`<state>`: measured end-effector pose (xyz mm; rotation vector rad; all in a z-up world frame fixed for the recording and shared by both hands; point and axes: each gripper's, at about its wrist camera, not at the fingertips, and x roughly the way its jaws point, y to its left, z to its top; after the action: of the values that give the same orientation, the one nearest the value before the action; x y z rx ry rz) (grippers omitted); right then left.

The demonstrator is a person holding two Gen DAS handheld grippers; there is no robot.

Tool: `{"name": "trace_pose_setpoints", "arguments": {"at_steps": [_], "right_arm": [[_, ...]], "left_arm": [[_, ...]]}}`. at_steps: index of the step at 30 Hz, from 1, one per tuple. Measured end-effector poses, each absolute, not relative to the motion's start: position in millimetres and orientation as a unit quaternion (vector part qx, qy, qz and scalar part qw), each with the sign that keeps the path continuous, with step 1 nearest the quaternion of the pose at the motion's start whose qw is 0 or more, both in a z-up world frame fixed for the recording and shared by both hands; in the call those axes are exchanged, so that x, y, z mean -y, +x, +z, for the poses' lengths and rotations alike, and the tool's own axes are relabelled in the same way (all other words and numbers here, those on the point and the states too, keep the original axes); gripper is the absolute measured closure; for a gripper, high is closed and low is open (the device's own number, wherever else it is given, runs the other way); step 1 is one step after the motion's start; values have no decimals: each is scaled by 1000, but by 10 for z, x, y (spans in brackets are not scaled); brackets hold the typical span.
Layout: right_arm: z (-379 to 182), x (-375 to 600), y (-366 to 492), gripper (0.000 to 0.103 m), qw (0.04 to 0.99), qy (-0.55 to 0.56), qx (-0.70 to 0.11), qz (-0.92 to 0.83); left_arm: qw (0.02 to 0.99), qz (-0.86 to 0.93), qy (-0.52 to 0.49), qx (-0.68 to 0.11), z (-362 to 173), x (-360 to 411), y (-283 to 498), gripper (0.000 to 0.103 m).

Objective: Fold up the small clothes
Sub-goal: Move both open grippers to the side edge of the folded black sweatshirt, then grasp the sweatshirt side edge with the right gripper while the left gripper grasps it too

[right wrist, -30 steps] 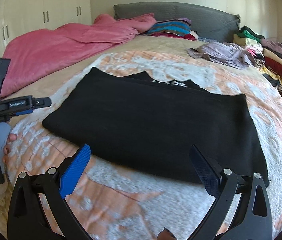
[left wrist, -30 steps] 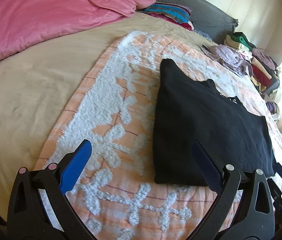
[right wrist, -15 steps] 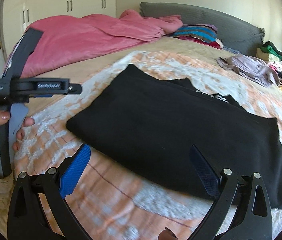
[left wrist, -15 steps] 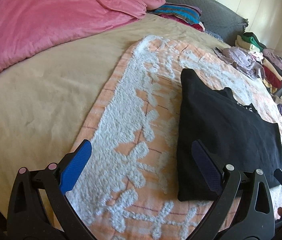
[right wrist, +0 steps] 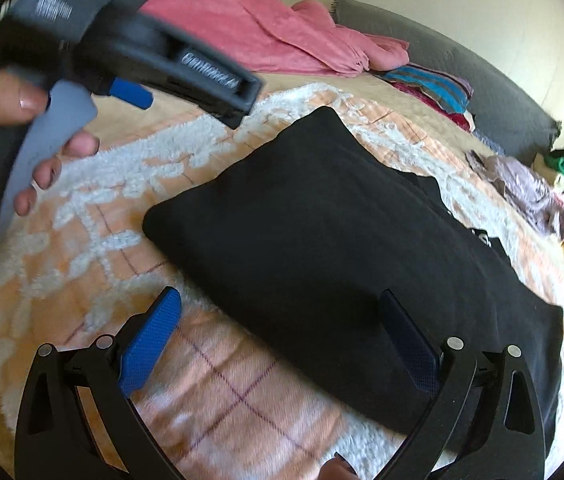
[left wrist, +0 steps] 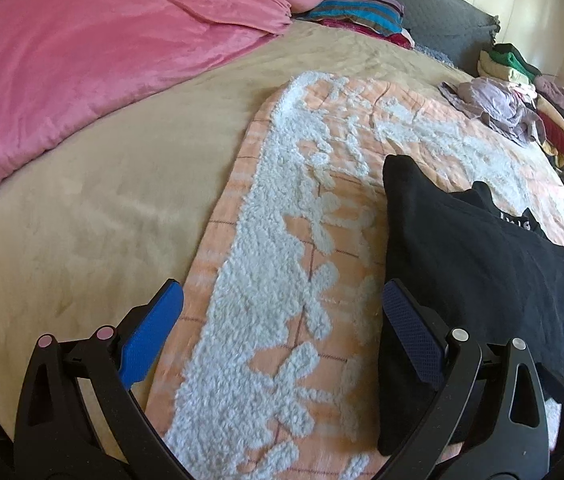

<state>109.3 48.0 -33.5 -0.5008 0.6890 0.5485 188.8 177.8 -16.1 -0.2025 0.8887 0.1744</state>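
A folded black garment (left wrist: 482, 264) (right wrist: 342, 248) lies flat on an orange and white fluffy blanket (left wrist: 290, 240) (right wrist: 93, 216) spread over the bed. My left gripper (left wrist: 282, 332) is open above the blanket, its right finger over the garment's near left edge, holding nothing. My right gripper (right wrist: 282, 336) is open just above the garment's near edge, also empty. In the right wrist view the left gripper's body (right wrist: 129, 44) shows blurred at upper left, held by a hand (right wrist: 21, 120).
A pink duvet (left wrist: 93, 56) covers the bed's far left over a beige sheet (left wrist: 81, 208). Striped folded cloth (left wrist: 358, 12) lies by the grey headboard (left wrist: 434, 12). A lilac garment (left wrist: 494, 104) and stacked clothes (left wrist: 550, 112) sit at far right.
Both grippers have swung left, so the garment has slid right in the two views. The left gripper's body now looms larger and closer in the right wrist view. Both stay open.
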Motion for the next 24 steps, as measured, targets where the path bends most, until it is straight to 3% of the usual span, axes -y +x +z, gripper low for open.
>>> {"name": "trace_pose_setpoints", "arguments": {"at_steps": [13, 17, 21, 24], "right_arm": [[-363, -619, 1390, 7, 890, -267, -295, 222], [-247, -509, 1390, 36, 900, -240, -272, 241], [-154, -444, 1307, 88, 901, -224, -252, 274], [-82, -378, 1261, 93, 907, -219, -235, 274]], "left_arm": [[886, 56, -81, -453, -124, -1635, 2213, 10], [879, 50, -84, -466, -143, -1607, 2356, 10], [871, 37, -101, -480, -158, -1589, 2501, 10], [863, 16, -121, -491, -154, -1553, 2607, 10]]}}
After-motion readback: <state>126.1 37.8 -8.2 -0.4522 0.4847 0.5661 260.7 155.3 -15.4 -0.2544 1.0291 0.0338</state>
